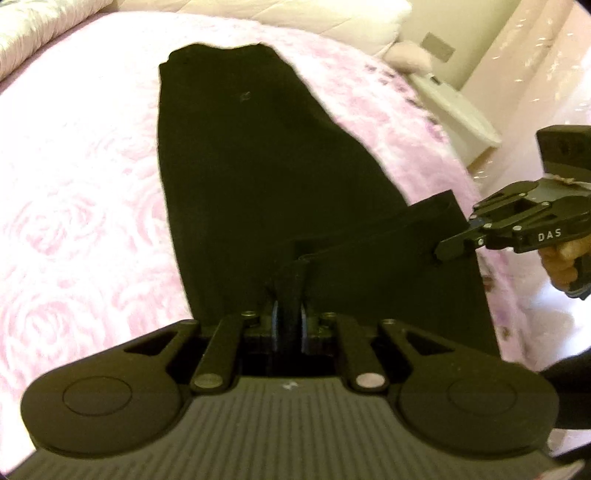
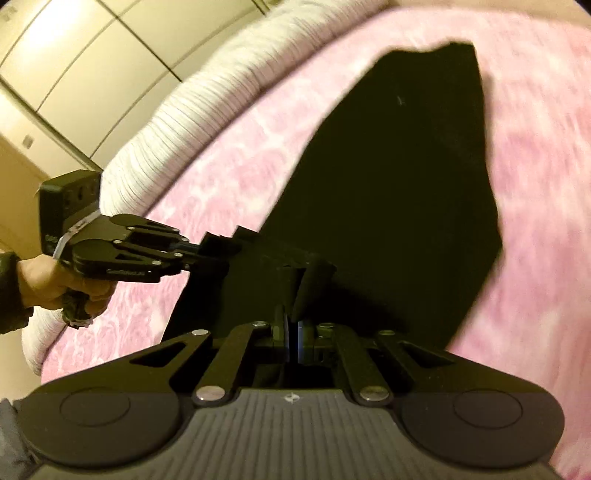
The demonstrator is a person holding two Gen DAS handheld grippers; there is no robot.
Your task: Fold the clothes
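Observation:
A long black garment (image 1: 236,155) lies stretched away from me on a pink rose-patterned blanket (image 1: 74,177). Its near end is raised off the bed and pinched at two corners. My left gripper (image 1: 290,321) is shut on a bunched fold of the black cloth, which shows between its blue pads. To the right, my right gripper (image 1: 439,253) clamps the hem at the garment's other corner. In the right wrist view the garment (image 2: 399,177) runs up and right, the right gripper (image 2: 293,332) is shut on its edge, and the left gripper (image 2: 221,247) grips the cloth at the left.
A pale quilted cover (image 1: 37,26) and a pillow (image 1: 332,22) lie at the bed's far end. A white bedside unit (image 1: 458,107) stands at the right. A striped white duvet (image 2: 192,110) edges the bed, with wardrobe doors (image 2: 74,48) behind. A person's hand (image 2: 62,280) holds the left gripper.

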